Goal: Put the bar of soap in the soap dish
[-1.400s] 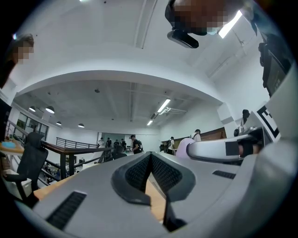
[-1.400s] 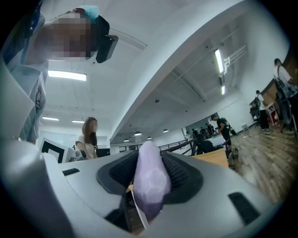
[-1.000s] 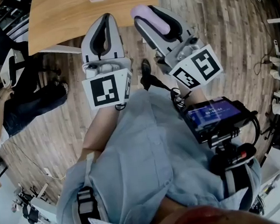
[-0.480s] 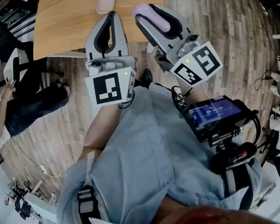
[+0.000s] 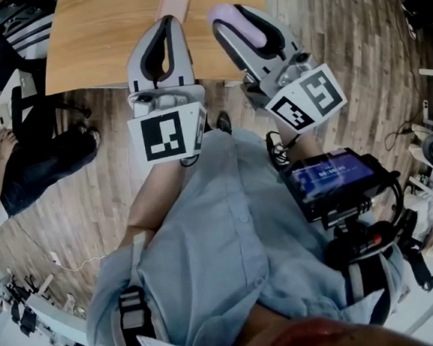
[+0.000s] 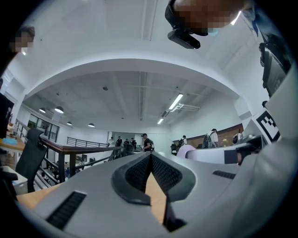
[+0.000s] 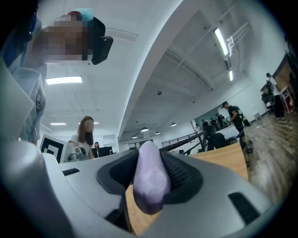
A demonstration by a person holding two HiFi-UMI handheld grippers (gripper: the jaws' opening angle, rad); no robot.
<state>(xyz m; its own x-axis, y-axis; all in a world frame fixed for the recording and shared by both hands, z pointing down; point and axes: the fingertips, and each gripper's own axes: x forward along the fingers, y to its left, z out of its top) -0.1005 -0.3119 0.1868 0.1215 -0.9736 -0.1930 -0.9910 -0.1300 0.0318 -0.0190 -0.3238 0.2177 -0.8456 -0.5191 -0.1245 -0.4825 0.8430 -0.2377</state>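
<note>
A lilac bar of soap (image 5: 235,25) sits between the jaws of my right gripper (image 5: 227,15), which is shut on it; in the right gripper view the soap (image 7: 150,181) fills the gap between the dark pads. My left gripper (image 5: 164,24) is shut with nothing in it, its tips meeting in the left gripper view (image 6: 151,158). A pink soap dish (image 5: 174,3) lies on the wooden table (image 5: 91,36), just beyond the left gripper's tips. Both grippers reach over the table's near edge, pointing roughly level.
A seated person (image 5: 19,159) and an office chair (image 5: 14,103) are on the left beside the table. Wood-plank floor (image 5: 359,81) lies to the right. A device with a lit screen (image 5: 330,181) hangs at my chest. Several people stand far off in the room.
Both grippers have moved forward from over the floor to over the table's near edge. The pink dish has come fully into view, close to the left gripper's tips. The soap stays gripped.
</note>
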